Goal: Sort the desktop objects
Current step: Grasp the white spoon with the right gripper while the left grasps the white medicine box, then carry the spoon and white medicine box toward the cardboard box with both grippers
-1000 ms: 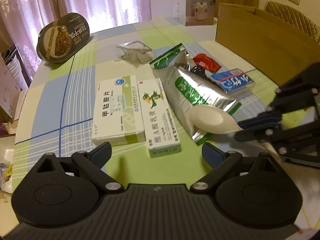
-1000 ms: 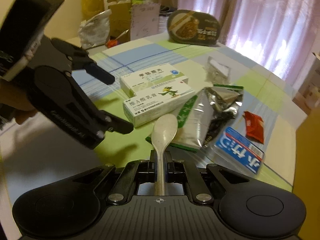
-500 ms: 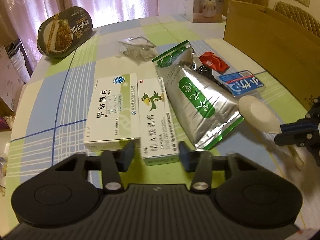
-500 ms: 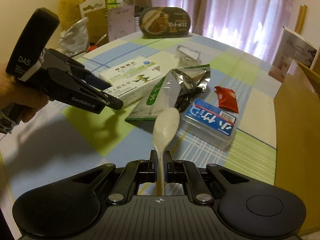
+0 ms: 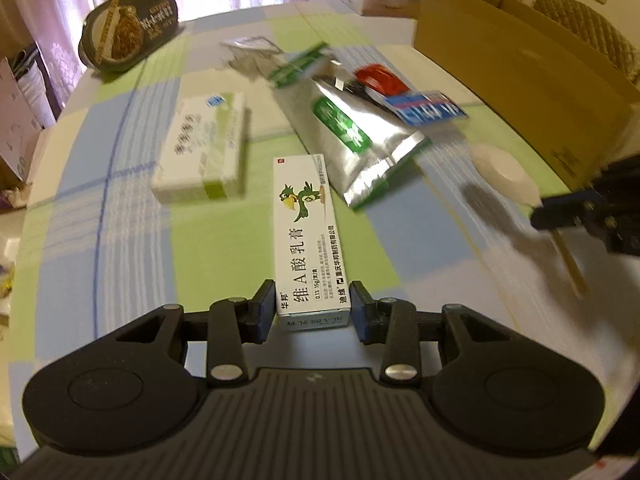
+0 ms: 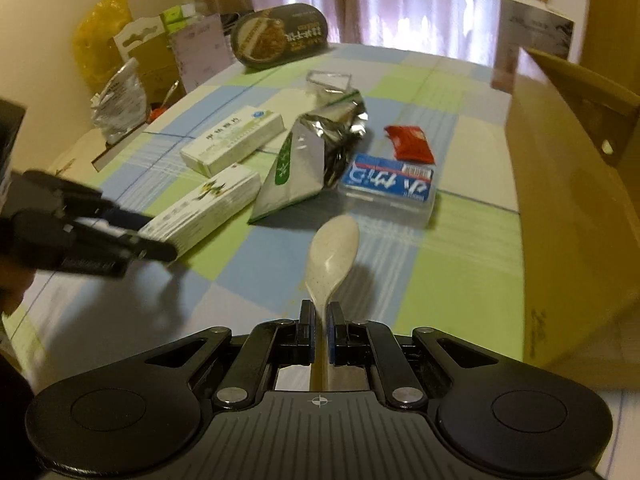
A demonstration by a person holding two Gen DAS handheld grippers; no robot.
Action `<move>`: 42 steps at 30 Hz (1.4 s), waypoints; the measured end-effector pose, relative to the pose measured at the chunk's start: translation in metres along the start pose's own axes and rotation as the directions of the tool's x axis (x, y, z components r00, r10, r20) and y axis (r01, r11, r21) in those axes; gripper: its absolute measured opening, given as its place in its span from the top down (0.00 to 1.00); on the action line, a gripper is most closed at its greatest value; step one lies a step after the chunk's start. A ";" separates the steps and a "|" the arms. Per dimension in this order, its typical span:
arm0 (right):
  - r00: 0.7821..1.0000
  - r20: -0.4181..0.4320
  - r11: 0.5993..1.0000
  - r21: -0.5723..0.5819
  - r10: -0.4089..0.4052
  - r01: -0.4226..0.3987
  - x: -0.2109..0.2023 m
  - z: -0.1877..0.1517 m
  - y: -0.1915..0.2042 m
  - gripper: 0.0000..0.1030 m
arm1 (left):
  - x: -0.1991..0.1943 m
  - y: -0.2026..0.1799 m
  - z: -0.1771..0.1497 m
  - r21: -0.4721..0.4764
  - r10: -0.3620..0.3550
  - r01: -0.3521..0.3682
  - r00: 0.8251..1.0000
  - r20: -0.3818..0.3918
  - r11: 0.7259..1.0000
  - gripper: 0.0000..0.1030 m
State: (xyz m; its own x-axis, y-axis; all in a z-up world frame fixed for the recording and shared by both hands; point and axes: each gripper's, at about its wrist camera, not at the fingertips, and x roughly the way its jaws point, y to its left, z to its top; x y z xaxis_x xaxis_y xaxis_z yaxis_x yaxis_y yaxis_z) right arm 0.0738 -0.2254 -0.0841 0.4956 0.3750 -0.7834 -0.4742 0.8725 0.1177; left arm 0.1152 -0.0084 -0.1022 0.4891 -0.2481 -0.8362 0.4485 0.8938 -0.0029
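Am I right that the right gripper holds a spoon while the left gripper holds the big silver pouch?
Not quite. The left gripper is closed on the narrow white box with the green bird, not the silver pouch, as the left wrist view shows. The right gripper does hold the spoon.

A matt checked cloth [image 5: 132,248] covers the table under a printed card box [image 5: 308,236], a shiny crinkled foil pouch [image 5: 360,140] and a smooth speckled plastic spoon [image 6: 332,256].
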 end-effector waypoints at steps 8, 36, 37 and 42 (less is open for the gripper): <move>1.000 -0.028 1.000 0.025 -0.011 0.012 -0.007 -0.018 0.001 0.97 | -0.003 -0.019 -0.008 0.027 0.042 -0.042 0.999 0.006 0.999 0.50; 1.000 0.001 0.997 0.078 -0.009 0.009 -0.013 -0.021 0.000 0.97 | -0.002 -0.022 0.012 0.020 -0.005 0.004 1.000 0.031 1.000 0.68; 1.000 0.006 0.997 0.079 -0.011 0.011 -0.016 -0.021 0.000 0.97 | -0.005 -0.023 0.012 0.015 -0.008 0.008 0.999 0.032 1.000 0.68; 0.999 0.030 0.996 0.089 -0.018 0.015 -0.029 -0.021 0.001 0.97 | -0.020 -0.033 0.014 0.018 -0.013 0.012 0.999 0.047 1.000 0.68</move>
State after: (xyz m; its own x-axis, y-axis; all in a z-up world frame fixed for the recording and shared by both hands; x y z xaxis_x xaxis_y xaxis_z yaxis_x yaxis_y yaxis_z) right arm 0.0436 -0.2416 -0.0736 0.5256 0.3689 -0.7666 -0.4005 0.9023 0.1596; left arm 0.1009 -0.0384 -0.0776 0.5180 -0.2766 -0.8094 0.4676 0.8839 -0.0028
